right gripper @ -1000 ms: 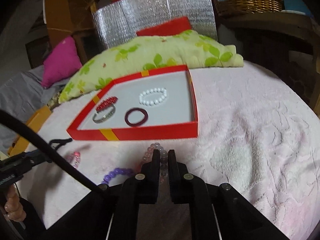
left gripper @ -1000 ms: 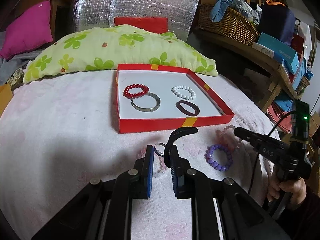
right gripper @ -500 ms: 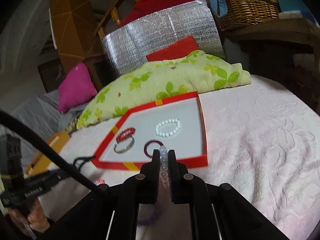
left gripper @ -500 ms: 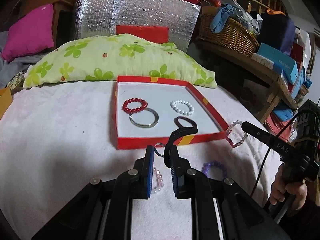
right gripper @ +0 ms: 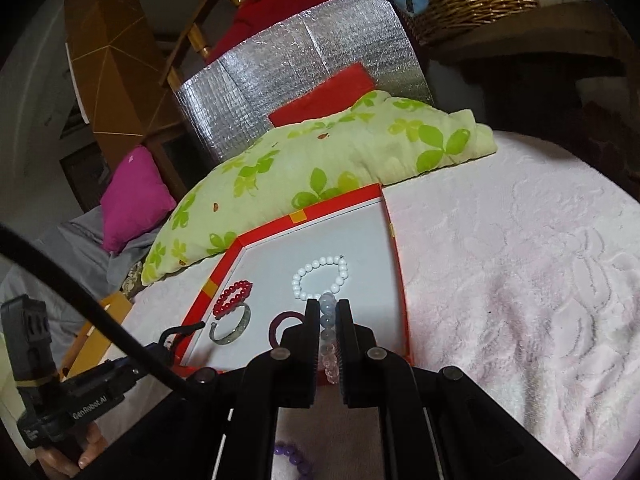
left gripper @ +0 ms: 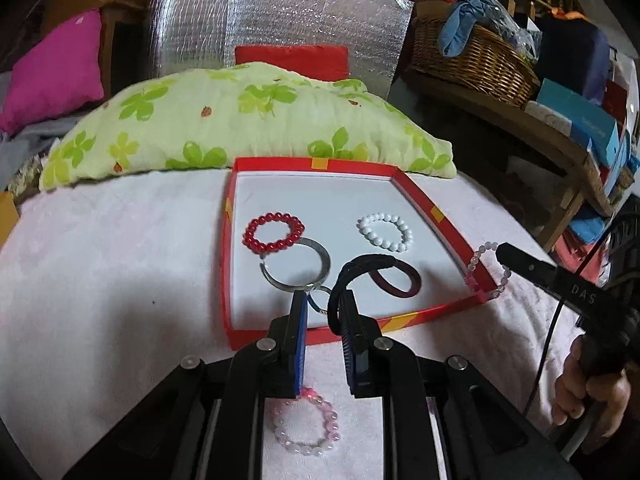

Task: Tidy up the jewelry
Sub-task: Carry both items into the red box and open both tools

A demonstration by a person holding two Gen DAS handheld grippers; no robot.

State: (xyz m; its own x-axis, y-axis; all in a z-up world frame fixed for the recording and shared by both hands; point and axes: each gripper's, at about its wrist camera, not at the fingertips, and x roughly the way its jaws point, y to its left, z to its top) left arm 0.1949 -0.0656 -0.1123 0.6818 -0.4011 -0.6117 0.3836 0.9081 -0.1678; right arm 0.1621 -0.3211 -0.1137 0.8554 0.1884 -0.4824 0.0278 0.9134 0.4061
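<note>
Covering the whole bed is a soft pink blanket [left gripper: 100, 280]. At its far edge lies a green leaf pillow [left gripper: 248, 120].

Just in front of the pillow sits a flat red box [left gripper: 436, 212] with a white floor. Four things lie inside it. A red bead bracelet [left gripper: 273, 233] is on the left and touches a silver bangle [left gripper: 296, 266] just in front of it. A white bead bracelet [left gripper: 385, 231] lies on the right side, apart from the others. A dark red ring [left gripper: 396, 280] lies near the front of the box.

Outside the box, a pink bead bracelet [left gripper: 306, 426] lies on the blanket, close under the left claw. A bit of a purple bead bracelet [right gripper: 294, 456] shows on the blanket under the right claw.

The left claw [left gripper: 323, 308] hangs over the front wall of the box. Its jaws are nearly closed, with a small gap between them. A black hair band [left gripper: 360, 266] loops up from its right finger, and a thin silver ring [left gripper: 318, 300] shows between the tips. How either one is gripped I cannot tell.

The right claw [right gripper: 328, 312] is squeezed tight on a pale bead bracelet [right gripper: 328, 320]. In the left view that bracelet hangs from the claw's tip over the right wall of the box.

A hand [left gripper: 588, 396] holds the right claw's handle.
</note>
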